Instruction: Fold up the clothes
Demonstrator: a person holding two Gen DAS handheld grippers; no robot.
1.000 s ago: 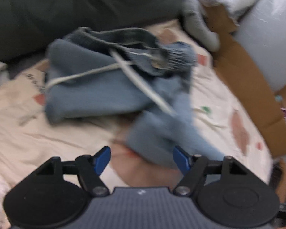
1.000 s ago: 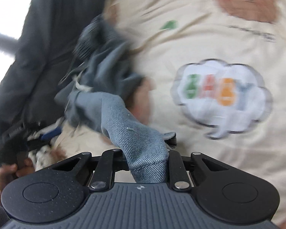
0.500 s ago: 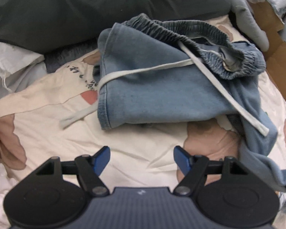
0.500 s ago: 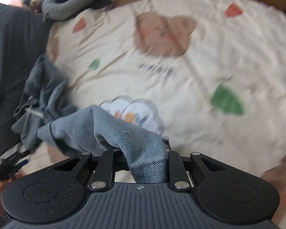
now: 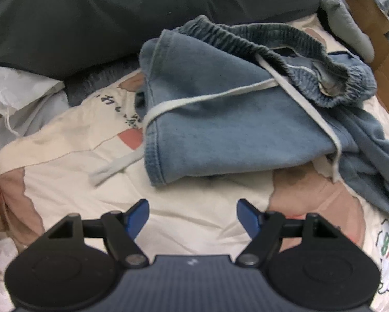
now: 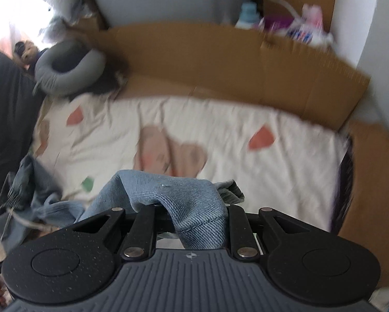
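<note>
Two grippers share these blue shorts (image 5: 220, 119): my right gripper (image 6: 191, 223) pinches one leg's hem (image 6: 202, 223), while my left gripper (image 5: 193, 215) hovers spread just short of the bunched body, whose waistband (image 5: 272, 41) lies farthest ahead.

From my station, the left-wrist view has settled: a second ago the crumpled blue denim drawstring trousers (image 5: 220, 119) were motion-blurred; now they read sharp and sit closer and more central ahead of the left tongs (image 5: 193, 214). The white flat drawstring (image 5: 194, 101) has shifted with them.

The right tongs (image 6: 191, 223) have swung upward. Their view has moved from the cream printed bedsheet (image 6: 246, 143) alone to include the brown cardboard sheet (image 6: 220, 59) and the grey ring-shaped cushion (image 6: 69, 70). The trouser leg hem I am carrying has lifted, trailing left toward the trouser bundle.
</note>
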